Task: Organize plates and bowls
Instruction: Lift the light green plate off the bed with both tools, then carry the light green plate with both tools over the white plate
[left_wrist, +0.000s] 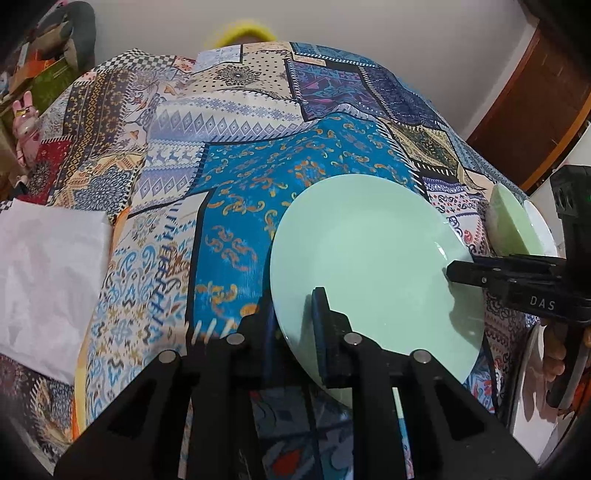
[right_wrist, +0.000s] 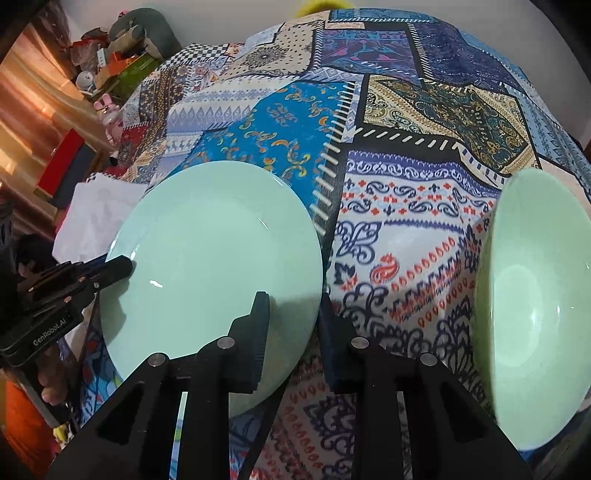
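While you are looking through the left wrist view, your left hand-held gripper (left_wrist: 295, 332) is pinching the near rim of the mint-green plate (left_wrist: 369, 258), one finger above and the other beneath. The plate is lying on the patchwork-covered surface (left_wrist: 221, 166), and your right hand-held gripper (left_wrist: 452, 271) is reaching onto the opposite rim from the right. With so little of the glazed edge gripped, the plate is risking a slide out if you are lifting one side faster than the other.

While you are checking the right wrist view, your right hand-held gripper (right_wrist: 291, 325) is pressing on the plate's (right_wrist: 207, 240) edge, its left finger lying on top and the right finger just under the rim; it appears to be pinching the plate. The green bowl (right_wrist: 532, 295) is sitting near on the right, apart from the plate. Swinging the plate that way is risking a knock against it, and the loose cloth (right_wrist: 406, 221) may be dragging along and snagging your lower fingers.
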